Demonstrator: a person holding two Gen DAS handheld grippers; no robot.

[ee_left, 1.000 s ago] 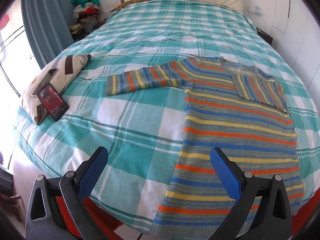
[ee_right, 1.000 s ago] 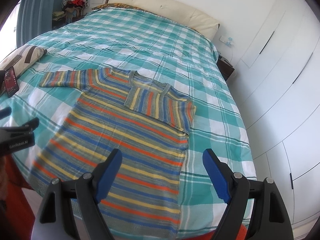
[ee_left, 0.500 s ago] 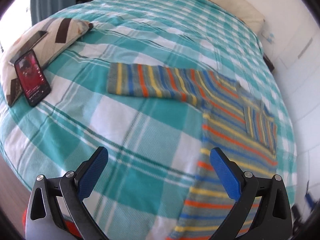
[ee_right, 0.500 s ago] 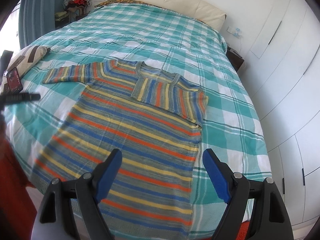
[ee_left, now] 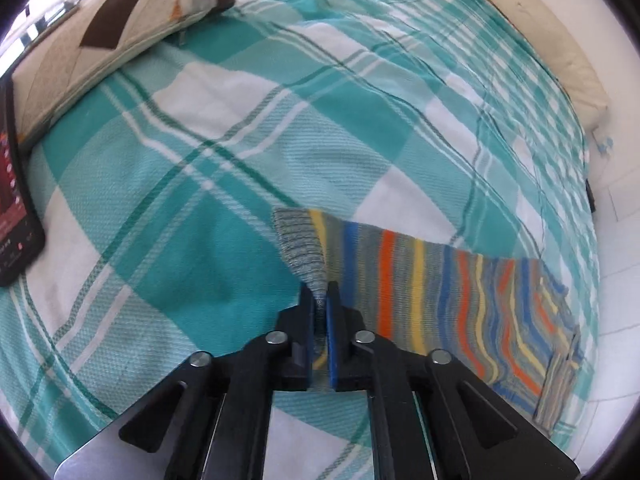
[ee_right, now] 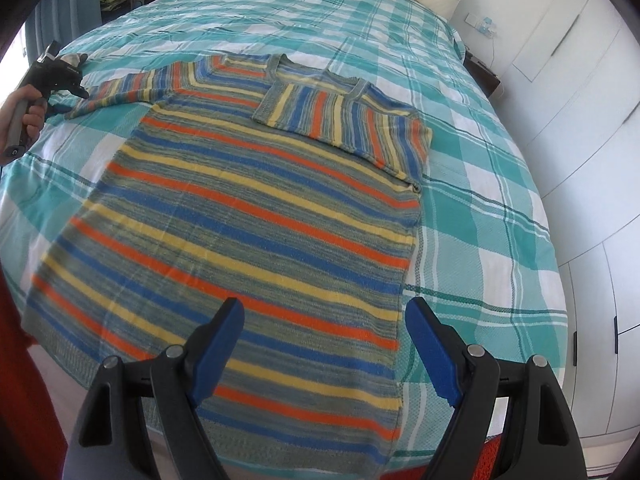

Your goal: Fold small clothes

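left wrist view: the left gripper (ee_left: 320, 300), black with blue pads, has just been closing and now pinches the grey ribbed cuff (ee_left: 298, 240) of a knitted striped sweater (ee_left: 460, 296). the outstretched sleeve runs rightward in orange, yellow, blue and grey bands. it lies on a woven teal and white checked bedspread (ee_left: 200, 184). a beige cushion with brown shapes (ee_left: 100, 40) sits upper left, and a dark phone (ee_left: 16, 232) lies at the left edge.

right wrist view: the right gripper (ee_right: 324, 344) hangs with jaws spread wide and nothing between them, over the sweater's lower body (ee_right: 248, 240). the sweater lies flat on the bedspread (ee_right: 500, 208), 1 sleeve folded across the chest (ee_right: 340, 116). far left, a hand (ee_right: 24, 116) holds the other tool at the outstretched cuff. white cupboard doors (ee_right: 592, 160) line the right side.
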